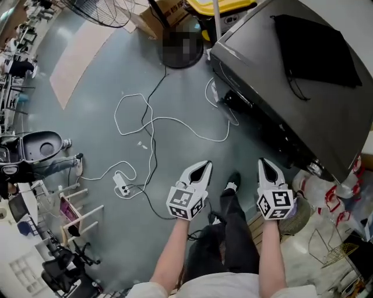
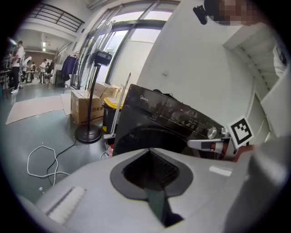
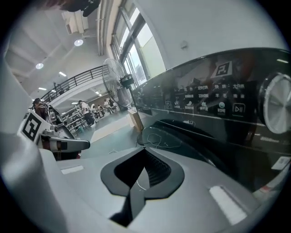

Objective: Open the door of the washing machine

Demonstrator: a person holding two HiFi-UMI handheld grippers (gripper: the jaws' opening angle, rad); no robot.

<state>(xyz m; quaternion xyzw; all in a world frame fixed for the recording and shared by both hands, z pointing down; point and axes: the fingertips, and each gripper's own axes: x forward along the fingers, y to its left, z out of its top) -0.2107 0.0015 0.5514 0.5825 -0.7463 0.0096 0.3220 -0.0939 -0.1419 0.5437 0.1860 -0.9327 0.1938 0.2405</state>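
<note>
Left gripper (image 1: 201, 169) and right gripper (image 1: 267, 166), both with jaws closed on nothing, point toward the washing machine (image 1: 291, 81) at upper right without touching it. Its round door (image 2: 150, 139) appears shut; reaching, gripping and pulling all remain.

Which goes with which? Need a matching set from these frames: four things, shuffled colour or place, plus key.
Things:
1. washing machine
2. cable
3. bin
4. cloth

Colour or place:
A. yellow
B. white, looped on the floor
C. lies on the machine's top
D. has a control dial on its front panel

Pairs: 1-D, 2-B, 3-A, 4-C
</note>
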